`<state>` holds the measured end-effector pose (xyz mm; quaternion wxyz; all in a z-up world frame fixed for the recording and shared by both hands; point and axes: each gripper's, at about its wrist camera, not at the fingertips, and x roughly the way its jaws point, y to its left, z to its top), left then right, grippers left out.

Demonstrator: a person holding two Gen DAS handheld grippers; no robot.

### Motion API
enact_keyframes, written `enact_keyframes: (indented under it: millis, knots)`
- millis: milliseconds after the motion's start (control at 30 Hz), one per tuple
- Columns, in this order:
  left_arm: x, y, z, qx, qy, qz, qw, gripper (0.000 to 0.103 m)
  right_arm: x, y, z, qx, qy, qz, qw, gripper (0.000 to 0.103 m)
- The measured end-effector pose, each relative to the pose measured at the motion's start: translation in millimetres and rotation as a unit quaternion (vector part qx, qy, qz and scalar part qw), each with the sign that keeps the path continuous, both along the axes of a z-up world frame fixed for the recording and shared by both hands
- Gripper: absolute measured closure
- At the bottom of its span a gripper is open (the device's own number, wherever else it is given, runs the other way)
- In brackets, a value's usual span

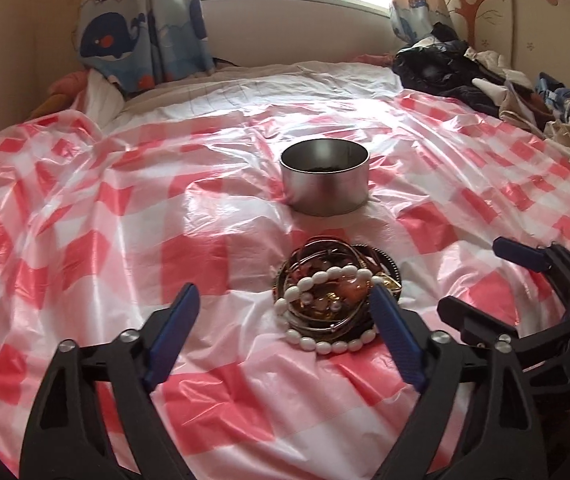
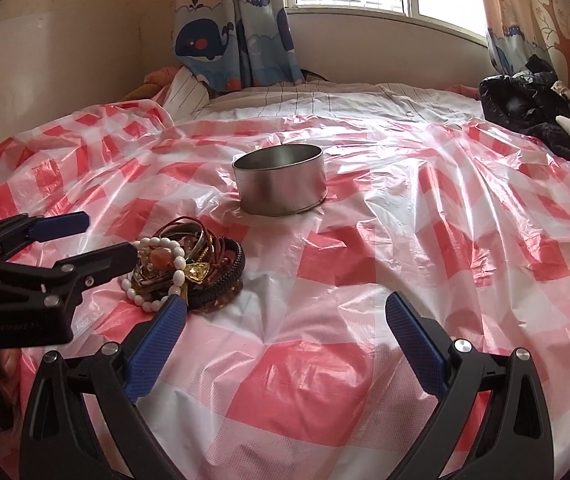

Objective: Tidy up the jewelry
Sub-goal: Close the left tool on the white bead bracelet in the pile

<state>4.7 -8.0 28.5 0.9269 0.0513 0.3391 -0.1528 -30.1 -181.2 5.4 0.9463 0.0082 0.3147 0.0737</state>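
Bed (image 1: pixel 85 208): covered with a red-and-white checked plastic sheet (image 1: pixel 213 256), likely to keep small pieces from getting lost in bedding.

Metal tin (image 1: pixel 325 178): round, open-topped, near the bed's middle, apparently the receptacle.

Jewelry heap (image 1: pixel 335 294): white bead bracelet, bangles and dark braided bands piled together, just nearer than the tin, not yet sorted.

Left claw (image 1: pixel 283 334): jaws wide, nothing gripped, right finger touching or just beside the heap.

Right claw (image 2: pixel 287 332): jaws wide, empty, beside the heap.

Both claws (image 1: pixel 285 304) (image 2: pixel 285 312) apparently agape, empty
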Motion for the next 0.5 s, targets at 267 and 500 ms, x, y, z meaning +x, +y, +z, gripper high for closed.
enact_keyframes:
  millis: [267,500]
  knots:
    - [8,-1,-11,-0.006,0.038,-0.026,0.9989,0.078,2,1,-2,-0.004,0.002,0.001,1.000,0.008]
    - [6,8,-8,-0.019,0.047,-0.015,0.9986,0.103,2,2,-2,-0.004,0.002,0.001,1.000,0.008]
